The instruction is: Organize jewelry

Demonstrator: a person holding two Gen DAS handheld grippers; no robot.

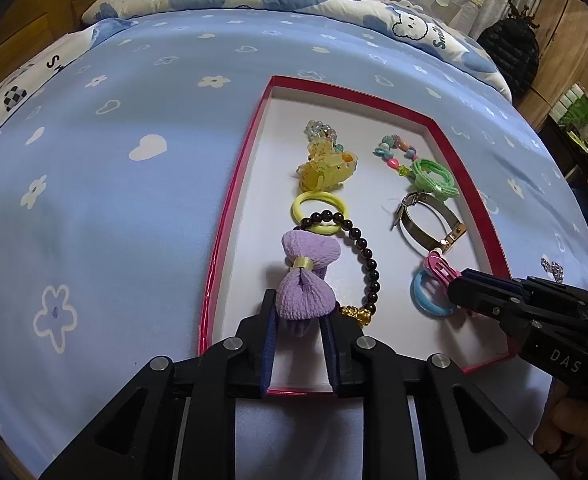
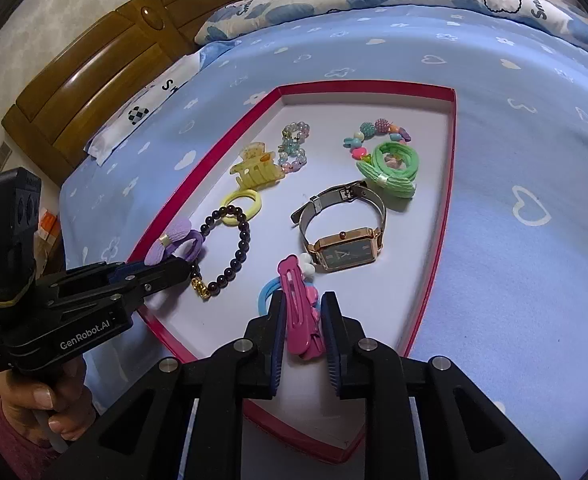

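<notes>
A purple bow hair tie [image 1: 306, 280] [image 2: 174, 242] lies at the near left of the red-rimmed white tray [image 1: 230, 216] [image 2: 214, 152]. My left gripper [image 1: 300, 312] [image 2: 178, 266] stands around its lower end, open, with small gaps beside the pads. A pink hair clip [image 2: 300, 312] [image 1: 440, 270] rests on a blue hair tie [image 2: 266, 294] [image 1: 426, 296] at the near right. The right gripper [image 2: 303, 300] [image 1: 456, 284] straddles the clip, open, its pads just clear of it.
The tray also holds a dark bead bracelet [image 1: 368, 260], a yellow hair tie [image 1: 320, 212], a yellow claw clip [image 1: 326, 168], two coloured bead bracelets, a green hair tie [image 2: 394, 168] and a watch [image 2: 346, 248]. A sparkly piece [image 1: 552, 268] lies on the blue bedsheet to the right.
</notes>
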